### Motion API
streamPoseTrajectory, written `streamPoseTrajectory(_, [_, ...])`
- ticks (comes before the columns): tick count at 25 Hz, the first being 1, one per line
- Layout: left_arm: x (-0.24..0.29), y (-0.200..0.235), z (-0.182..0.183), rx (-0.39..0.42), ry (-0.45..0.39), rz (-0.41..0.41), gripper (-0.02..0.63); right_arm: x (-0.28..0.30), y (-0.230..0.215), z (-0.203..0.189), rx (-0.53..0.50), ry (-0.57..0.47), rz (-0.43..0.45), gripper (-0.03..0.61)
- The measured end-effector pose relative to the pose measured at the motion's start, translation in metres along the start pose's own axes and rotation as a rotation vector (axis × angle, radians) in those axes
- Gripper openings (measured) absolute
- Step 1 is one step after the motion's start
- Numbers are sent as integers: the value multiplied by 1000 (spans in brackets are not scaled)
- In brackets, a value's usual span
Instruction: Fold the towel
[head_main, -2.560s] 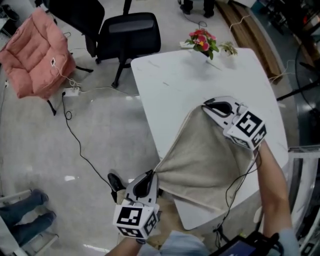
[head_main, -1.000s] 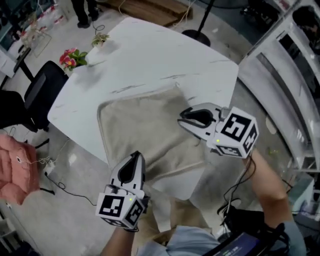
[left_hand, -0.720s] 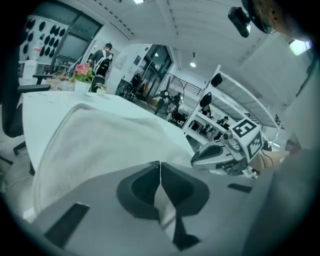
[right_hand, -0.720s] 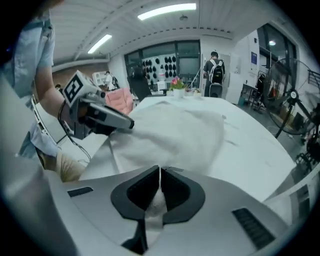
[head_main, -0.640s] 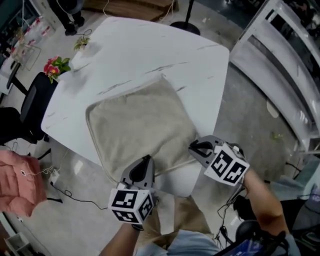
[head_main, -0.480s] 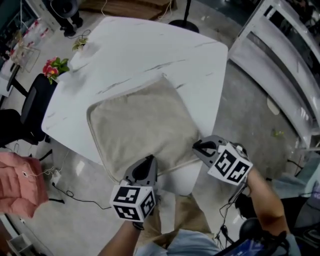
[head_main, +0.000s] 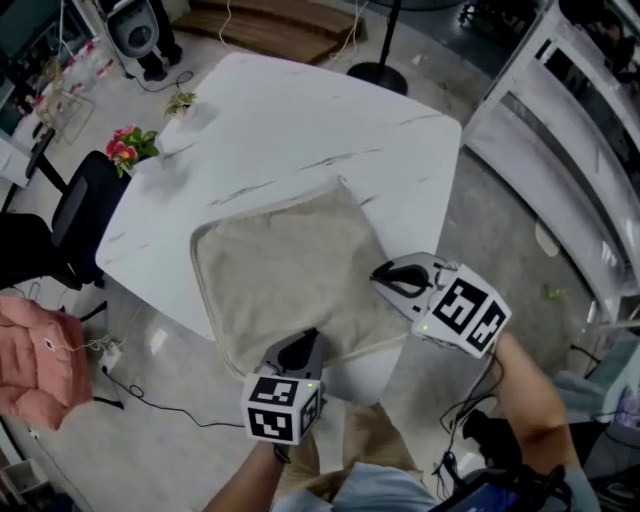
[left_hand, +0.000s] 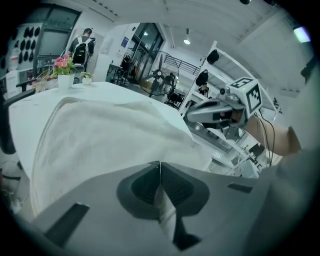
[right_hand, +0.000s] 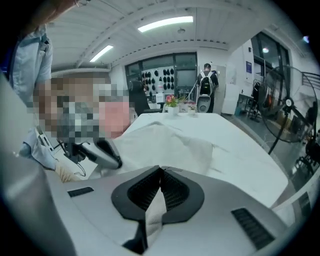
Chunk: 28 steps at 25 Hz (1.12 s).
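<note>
A beige towel (head_main: 290, 275) lies spread on the white table (head_main: 300, 120), its near edge hanging at the table's front. My left gripper (head_main: 305, 345) is shut on the towel's near left corner; cloth shows pinched between its jaws in the left gripper view (left_hand: 160, 165). My right gripper (head_main: 378, 275) is shut on the near right corner, lifted a little above the table; a strip of towel (right_hand: 155, 210) hangs from its closed jaws (right_hand: 161, 171). The towel (left_hand: 100, 130) stretches away from both grippers toward the far edge.
A small pot of pink flowers (head_main: 128, 145) stands at the table's far left corner. A black chair (head_main: 60, 215) and a pink cushion (head_main: 35, 355) sit on the floor at left. White shelving (head_main: 560, 130) runs along the right. A person (right_hand: 206, 80) stands far off.
The right gripper came down from above the towel to its near right corner, closed on it, then lifted it slightly up and away. The left gripper sank a little at the near left corner.
</note>
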<state>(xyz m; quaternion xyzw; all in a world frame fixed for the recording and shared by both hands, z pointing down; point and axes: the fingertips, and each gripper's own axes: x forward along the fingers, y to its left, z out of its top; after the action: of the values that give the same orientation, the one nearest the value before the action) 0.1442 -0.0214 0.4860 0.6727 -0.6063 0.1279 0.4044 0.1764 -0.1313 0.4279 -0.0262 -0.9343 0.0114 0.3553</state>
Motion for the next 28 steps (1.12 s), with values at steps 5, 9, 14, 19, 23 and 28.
streamPoseTrajectory(5, [1,4,1,-14,0,19,11,37,-40,41,-9,-72,43,17])
streamPoseTrajectory(9, [2,0,0,-4,8,44,11,71,-76,49,13,-78,88,16])
streamPoseTrajectory(14, [5,1,1,-5,19,56,11,106,-136,35,22,-5,45,15])
streamPoseTrajectory(19, [6,3,0,-21,31,53,11,129,-165,21,35,67,33,15])
streamPoseTrajectory(23, [8,2,0,-16,44,48,11,132,-177,23,81,60,18,14])
streamPoseTrajectory(28, [10,3,-5,-2,58,52,11,137,-175,21,66,72,37,14])
